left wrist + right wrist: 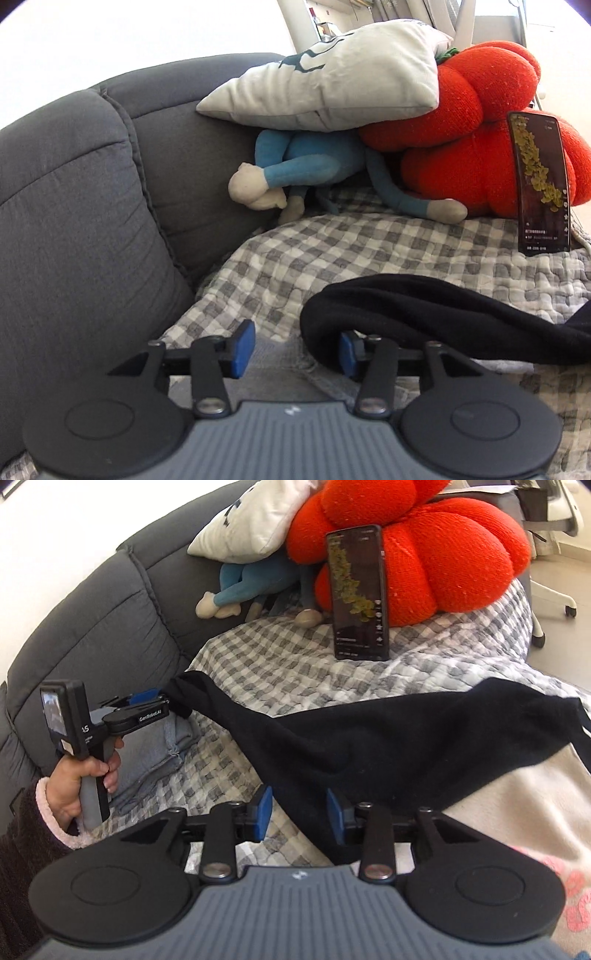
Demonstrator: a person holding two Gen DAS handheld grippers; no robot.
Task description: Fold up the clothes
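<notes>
Through my left wrist camera, the black garment lies at about four o'clock on the grey checked quilt, its rolled edge draped over my right-side pad; it looks soft, light and limp, so I judge it will sag and slide unless pinched at an edge or corner. My left gripper has its jaws spread about halfway, nothing pressed between the blue pads, a folded grey cloth showing in the gap below. At twelve o'clock a white pillow leans on a red plush cushion, with a blue soft toy underneath and a phone propped at two o'clock against the cushion; the grey sofa backrest fills nine o'clock. Through my right wrist camera, the same garment stretches from ten o'clock to three o'clock across the quilt, one end close by my left gripper at nine o'clock, though I cannot tell whether it touches. My right gripper stands partly spread, the garment's lower hem lying between and behind the pads, not pinched. A pale fleecy cloth sits at four o'clock. I would take the hem corners, since the middle would only bunch.
</notes>
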